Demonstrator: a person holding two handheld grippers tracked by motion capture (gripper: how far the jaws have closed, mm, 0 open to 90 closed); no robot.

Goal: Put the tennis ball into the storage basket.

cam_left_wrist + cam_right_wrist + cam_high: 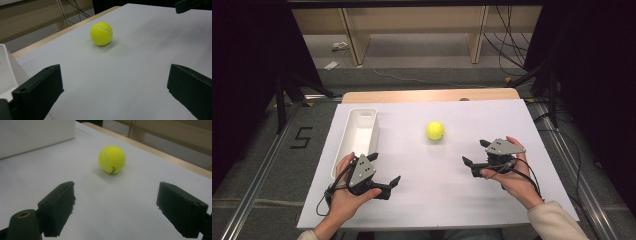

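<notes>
Item under inspection: one yellow tennis ball (435, 130), resting alone on the white table sheet (442, 200); all positions below are given relative to the ball.

Ball: spherical, felt-covered with a fuzzy nap, a pale curved seam visible and a small dark print mark low on one side; not touched by either tool. Judged light and springy, slightly yielding under pressure; the felt should give good grip, so slipping is unlikely; the main hazard is rolling, since a one-sided nudge would send it across the smooth sheet. Best hold, in my judgement: jaws on opposite sides across the widest girth, closed evenly.

Left gripper (385, 170): nearer the person than the ball and to its left, well apart from it; jaws spread wide, nothing between them; the left gripper view confirms the gap, with the ball ahead of it.

Right gripper (475, 152): to the right of the ball and slightly nearer the person, near but clear of it; jaws likewise spread, empty; the right gripper view has the ball roughly centred between them.

White tray (357, 138): long, rigid, smooth-walled plastic with rounded corners, to the left of the ball, well apart; nothing seen inside.

Table: matt white sheet over a wooden top, whose bare edge (412, 95) shows beyond the ball.
</notes>
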